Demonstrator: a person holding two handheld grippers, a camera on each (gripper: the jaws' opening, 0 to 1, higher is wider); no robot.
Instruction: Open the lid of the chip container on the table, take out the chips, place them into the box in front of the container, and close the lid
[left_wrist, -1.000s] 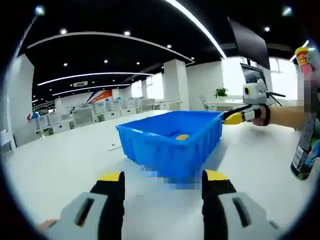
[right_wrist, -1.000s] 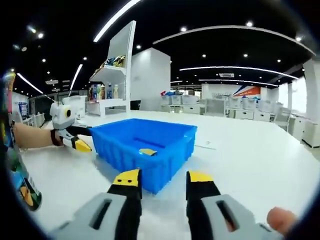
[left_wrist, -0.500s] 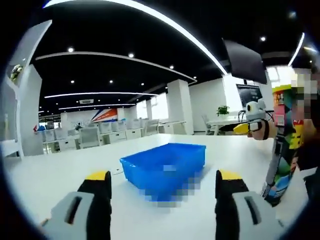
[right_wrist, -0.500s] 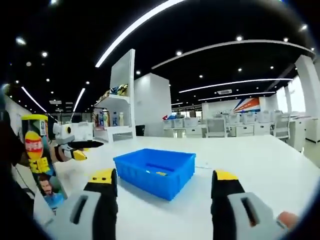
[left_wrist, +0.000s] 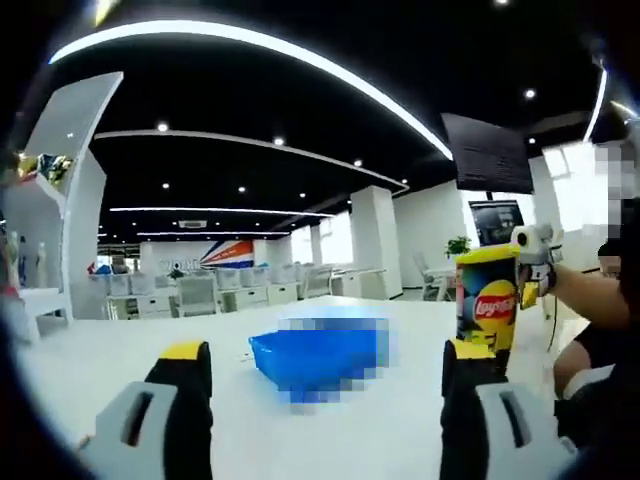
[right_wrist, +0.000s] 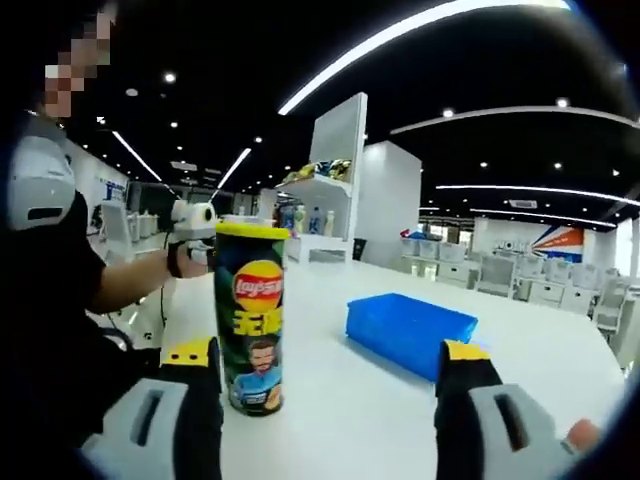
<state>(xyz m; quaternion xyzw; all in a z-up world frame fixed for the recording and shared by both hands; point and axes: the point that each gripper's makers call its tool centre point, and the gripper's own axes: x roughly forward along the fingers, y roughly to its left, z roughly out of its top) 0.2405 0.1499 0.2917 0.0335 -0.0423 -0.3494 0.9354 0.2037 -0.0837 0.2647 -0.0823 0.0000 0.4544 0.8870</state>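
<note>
Both grippers stand with jaws wide and empty: the right gripper (right_wrist: 330, 365) faces the chip container (right_wrist: 250, 315), which stands upright on the white table (right_wrist: 340, 410) just ahead of its left jaw with the yellow lid (right_wrist: 250, 230) on, while the left gripper (left_wrist: 325, 365) sees the container to the right, close beyond its right jaw, and the blue box (left_wrist: 315, 355) ahead between its jaws. The step in hand looks like closing in for the lid. To do it well, I would clamp one gripper squarely around the can's body to steady it, then bring the other level onto the lid's rim and lift straight, since a tall narrow can may tip under a sideways pull.
</note>
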